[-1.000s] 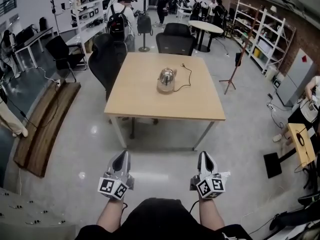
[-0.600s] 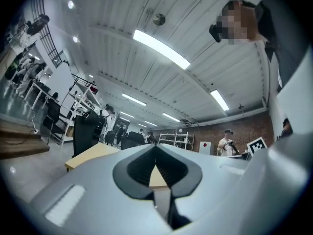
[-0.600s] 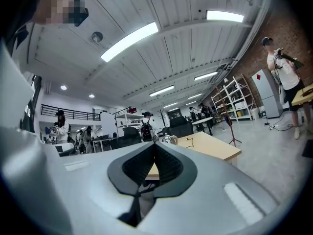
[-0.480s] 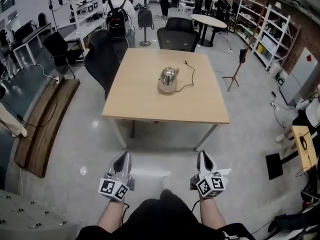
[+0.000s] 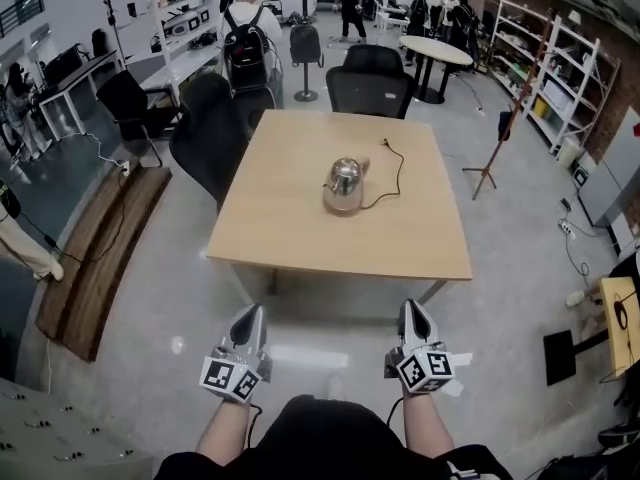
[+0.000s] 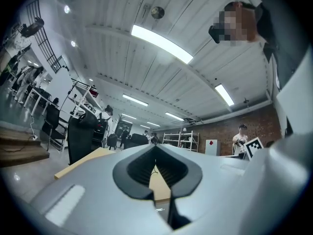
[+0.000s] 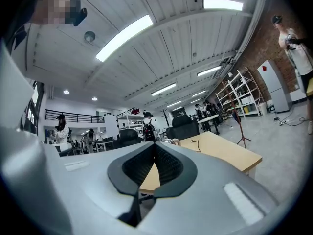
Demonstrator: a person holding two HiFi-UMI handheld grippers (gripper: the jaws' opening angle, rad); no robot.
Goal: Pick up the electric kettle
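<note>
The electric kettle (image 5: 344, 184) stands upright near the middle of the pale wooden worktop (image 5: 290, 236), well ahead of my fingers and roughly midway between the two pairs. Its black cord (image 5: 399, 173) curls off its right side toward the worktop's far edge, with the plug lying loose there. My left fingers (image 5: 245, 324) and my right fingers (image 5: 414, 321) are both clenched tip to tip with nothing between them. They sit side by side above the grey floor (image 5: 330, 313), just short of the worktop's near edge. Past the worktop stand two black office chairs, one at its far-left corner (image 5: 212, 128) and one at its far edge (image 5: 372, 80). Farther ahead are a person with a black backpack (image 5: 246, 48) and a round white table (image 5: 436, 52). Open shelves (image 5: 545, 78) line the brick wall off to the right of my right fingers. A long wooden platform (image 5: 100, 243) lies on the floor to the left of my left fingers.
</note>
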